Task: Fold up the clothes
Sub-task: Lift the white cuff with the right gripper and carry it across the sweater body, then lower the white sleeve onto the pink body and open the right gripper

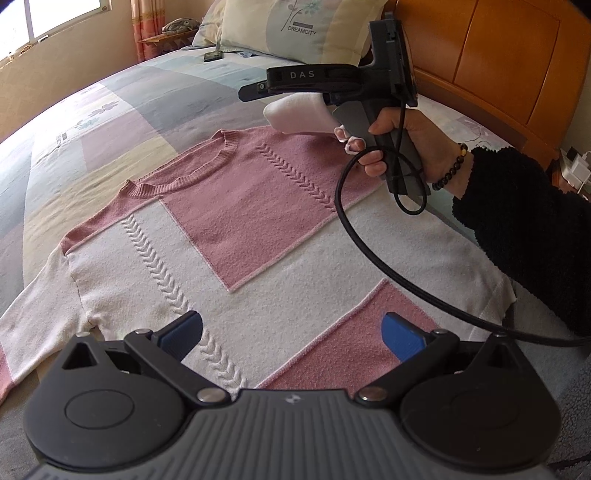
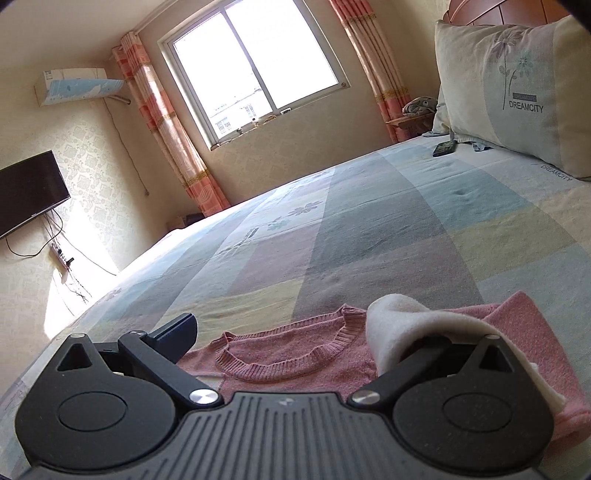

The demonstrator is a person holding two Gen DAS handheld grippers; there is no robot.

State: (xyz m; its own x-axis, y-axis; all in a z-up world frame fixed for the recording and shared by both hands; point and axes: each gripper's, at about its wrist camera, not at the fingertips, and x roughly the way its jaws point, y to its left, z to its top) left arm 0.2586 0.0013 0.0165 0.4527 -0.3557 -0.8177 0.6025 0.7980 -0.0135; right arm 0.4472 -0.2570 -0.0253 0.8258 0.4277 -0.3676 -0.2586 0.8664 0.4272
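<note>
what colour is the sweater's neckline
Pink ribbed knit; the neckline shows best in the right wrist view.

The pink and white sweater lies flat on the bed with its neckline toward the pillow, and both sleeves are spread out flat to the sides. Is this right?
Not quite. Only one sleeve is spread out flat. The other sleeve is lifted off the bed, draped over a finger of the right gripper, as the left wrist view shows. The sweater otherwise lies flat, neckline toward the pillow.
</note>
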